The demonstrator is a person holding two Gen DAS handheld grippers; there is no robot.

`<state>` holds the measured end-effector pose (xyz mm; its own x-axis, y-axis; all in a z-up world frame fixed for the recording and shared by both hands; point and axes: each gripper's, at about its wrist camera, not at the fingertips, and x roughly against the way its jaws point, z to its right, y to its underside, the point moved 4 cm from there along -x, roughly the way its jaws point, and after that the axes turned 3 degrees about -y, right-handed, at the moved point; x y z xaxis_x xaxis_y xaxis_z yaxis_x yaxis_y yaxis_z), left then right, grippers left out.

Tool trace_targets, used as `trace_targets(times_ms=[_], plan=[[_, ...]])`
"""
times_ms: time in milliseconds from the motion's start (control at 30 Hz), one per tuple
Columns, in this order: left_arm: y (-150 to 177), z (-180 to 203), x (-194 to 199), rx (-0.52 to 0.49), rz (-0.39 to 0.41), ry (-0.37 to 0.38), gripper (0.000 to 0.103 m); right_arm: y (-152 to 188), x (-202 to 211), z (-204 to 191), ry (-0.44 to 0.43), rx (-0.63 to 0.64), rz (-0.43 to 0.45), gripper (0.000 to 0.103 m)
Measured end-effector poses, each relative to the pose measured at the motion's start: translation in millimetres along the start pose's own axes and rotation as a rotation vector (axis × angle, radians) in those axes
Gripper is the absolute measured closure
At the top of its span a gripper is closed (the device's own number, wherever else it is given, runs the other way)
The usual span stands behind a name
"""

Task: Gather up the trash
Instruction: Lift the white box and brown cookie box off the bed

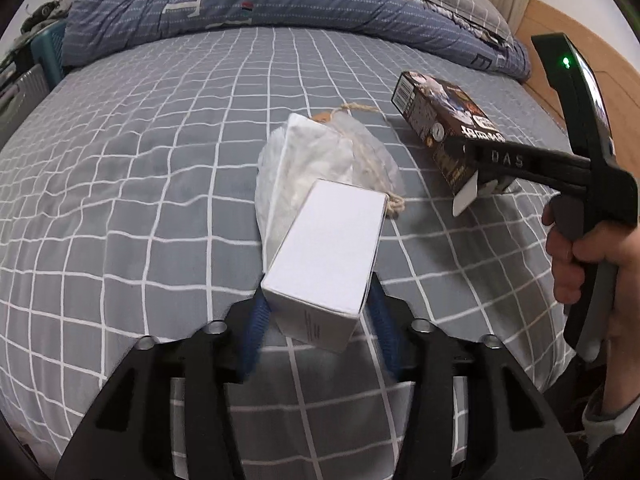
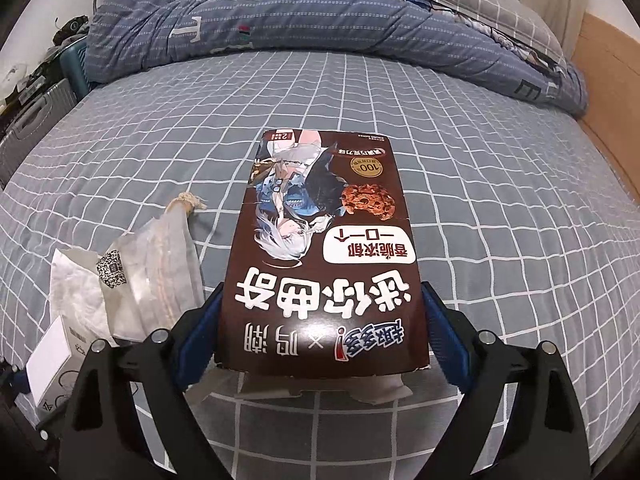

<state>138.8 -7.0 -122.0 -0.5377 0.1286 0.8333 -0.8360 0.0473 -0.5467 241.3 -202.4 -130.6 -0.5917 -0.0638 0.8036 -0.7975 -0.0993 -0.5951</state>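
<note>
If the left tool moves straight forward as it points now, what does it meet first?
Probably the crumpled white plastic bag, which lies just beyond the white box that the left tool holds. Depth is uncertain.

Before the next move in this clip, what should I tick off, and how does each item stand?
1. Left gripper clamped on the white box: ok.
2. Right gripper clamped on the brown cookie box: ok.
3. Cookie box lifted off the bed sheet: ok, as the left wrist view shows.
4. Plastic bag collected: not ok, it lies on the sheet.
5. Trash bin within reach: cannot tell, none in view.
</note>
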Motion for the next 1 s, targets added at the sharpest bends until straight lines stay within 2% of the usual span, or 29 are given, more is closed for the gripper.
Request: trace_targets(times_ms=[500,1000], plan=[[-15.0,-11.9,23.6,0.050,0.082,-0.015,0.059,8.3,22.1,-4.7,0.028,0.022,0.034,0.016],[-12.2,-19.6,39.9,0.096,0.142,-0.079,0.059,42.1,58.6,-8.5,0.036,0.023,0.057,0.016]])
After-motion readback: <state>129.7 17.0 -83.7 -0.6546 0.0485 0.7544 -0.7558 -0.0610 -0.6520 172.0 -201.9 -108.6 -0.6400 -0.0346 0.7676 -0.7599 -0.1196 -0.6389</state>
